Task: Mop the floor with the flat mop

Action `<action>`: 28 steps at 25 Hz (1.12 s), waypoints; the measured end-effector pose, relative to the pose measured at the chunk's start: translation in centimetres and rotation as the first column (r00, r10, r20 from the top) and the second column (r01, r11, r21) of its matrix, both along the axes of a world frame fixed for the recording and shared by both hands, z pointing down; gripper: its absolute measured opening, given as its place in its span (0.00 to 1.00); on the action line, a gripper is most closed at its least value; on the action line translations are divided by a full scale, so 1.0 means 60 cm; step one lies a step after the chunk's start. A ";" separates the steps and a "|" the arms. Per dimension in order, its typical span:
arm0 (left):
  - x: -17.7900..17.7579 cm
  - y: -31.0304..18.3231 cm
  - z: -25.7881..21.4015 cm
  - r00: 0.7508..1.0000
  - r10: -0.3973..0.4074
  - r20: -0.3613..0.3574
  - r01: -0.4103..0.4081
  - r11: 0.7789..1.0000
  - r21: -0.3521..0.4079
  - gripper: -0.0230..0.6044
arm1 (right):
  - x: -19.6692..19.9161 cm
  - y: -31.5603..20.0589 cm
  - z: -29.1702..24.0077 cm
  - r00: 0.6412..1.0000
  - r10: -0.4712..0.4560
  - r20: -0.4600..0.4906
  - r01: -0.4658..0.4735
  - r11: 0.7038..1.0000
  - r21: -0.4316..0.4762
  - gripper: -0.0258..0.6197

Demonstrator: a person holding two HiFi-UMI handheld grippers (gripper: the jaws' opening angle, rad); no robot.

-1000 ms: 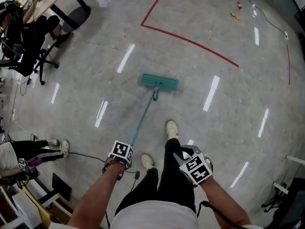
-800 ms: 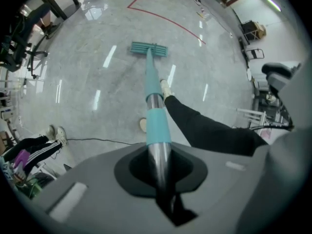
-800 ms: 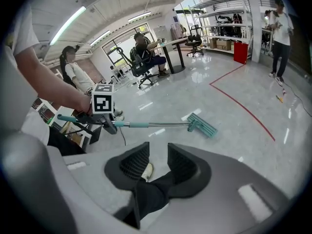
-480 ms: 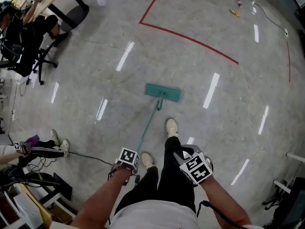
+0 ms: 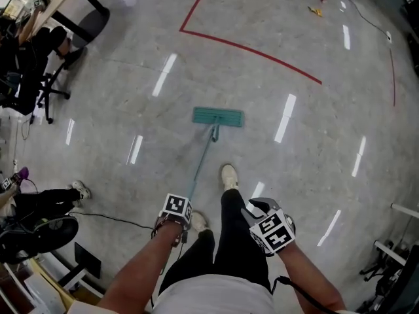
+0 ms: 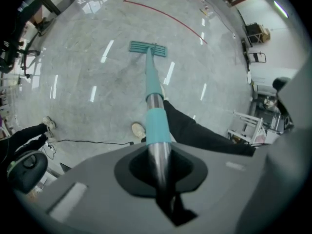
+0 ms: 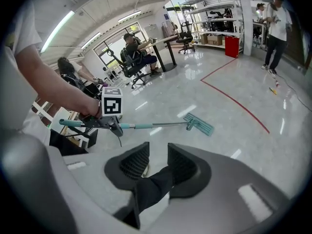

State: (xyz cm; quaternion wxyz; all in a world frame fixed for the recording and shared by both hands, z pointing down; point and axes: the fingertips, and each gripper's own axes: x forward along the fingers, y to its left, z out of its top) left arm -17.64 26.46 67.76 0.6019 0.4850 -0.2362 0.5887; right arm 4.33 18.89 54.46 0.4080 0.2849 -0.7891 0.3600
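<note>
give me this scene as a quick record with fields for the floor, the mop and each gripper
floor: glossy grey floor, with a red tape line beyond the mop
mop: teal flat mop, head flat on the floor, ahead of the person's white shoe
left gripper: shut on the mop's teal-and-metal handle
right gripper: open, nothing held, off the handle

The left forearm (image 5: pixel 134 273) reaches forward and down, and the left gripper (image 5: pixel 178 209) at its end has its jaws closed round the mop handle (image 6: pixel 157 126). The right forearm (image 5: pixel 308 281) is bent in by the thigh, and the right gripper (image 5: pixel 270 227) has its jaws parted with nothing in them.
</note>
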 end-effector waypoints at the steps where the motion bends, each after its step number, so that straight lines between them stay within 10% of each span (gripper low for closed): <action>1: 0.007 -0.012 0.000 1.000 -0.006 -0.001 0.006 1.000 -0.002 0.11 | 0.004 -0.005 -0.001 1.000 0.006 0.001 -0.006 1.000 0.000 0.23; 28: 0.100 -0.312 0.013 1.000 0.023 0.018 -0.024 0.999 0.036 0.11 | 0.104 -0.097 0.012 0.996 0.088 0.033 -0.086 0.995 -0.058 0.23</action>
